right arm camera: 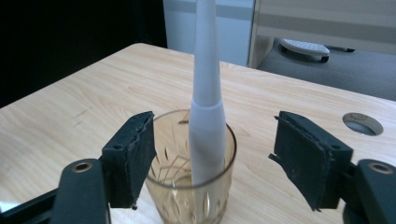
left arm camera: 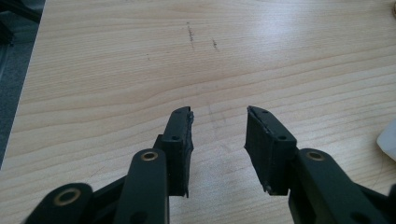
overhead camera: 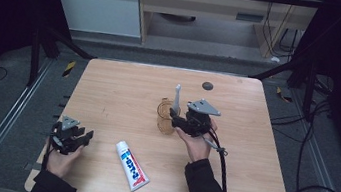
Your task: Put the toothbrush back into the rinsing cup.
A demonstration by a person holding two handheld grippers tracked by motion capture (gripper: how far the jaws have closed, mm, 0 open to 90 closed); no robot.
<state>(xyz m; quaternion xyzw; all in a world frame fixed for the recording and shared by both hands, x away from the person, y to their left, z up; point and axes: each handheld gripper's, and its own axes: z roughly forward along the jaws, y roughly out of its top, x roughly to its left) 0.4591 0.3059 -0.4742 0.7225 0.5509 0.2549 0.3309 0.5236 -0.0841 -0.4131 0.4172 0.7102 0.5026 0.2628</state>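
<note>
A clear amber glass (overhead camera: pixel 166 116) (right arm camera: pixel 191 172) stands mid-table with a white toothbrush (overhead camera: pixel 177 98) (right arm camera: pixel 205 107) upright inside it. My right gripper (overhead camera: pixel 180 120) (right arm camera: pixel 212 158) is open right beside the glass, its jaws spread on either side of the rim without touching it. A white, red and blue toothpaste tube (overhead camera: pixel 132 166) lies flat near the front edge; its white end (left arm camera: pixel 388 140) peeks in at the right of the left gripper view. My left gripper (overhead camera: pixel 79 139) (left arm camera: pixel 218 140) hovers open over bare wood at the front left, holding nothing.
The wooden table (overhead camera: pixel 124 89) has a round dark cable hole (overhead camera: pixel 207 85) (right arm camera: pixel 363 124) near its far edge. A black cable (overhead camera: pixel 220 158) trails from the right gripper. Metal frame rails and floor cables surround the table.
</note>
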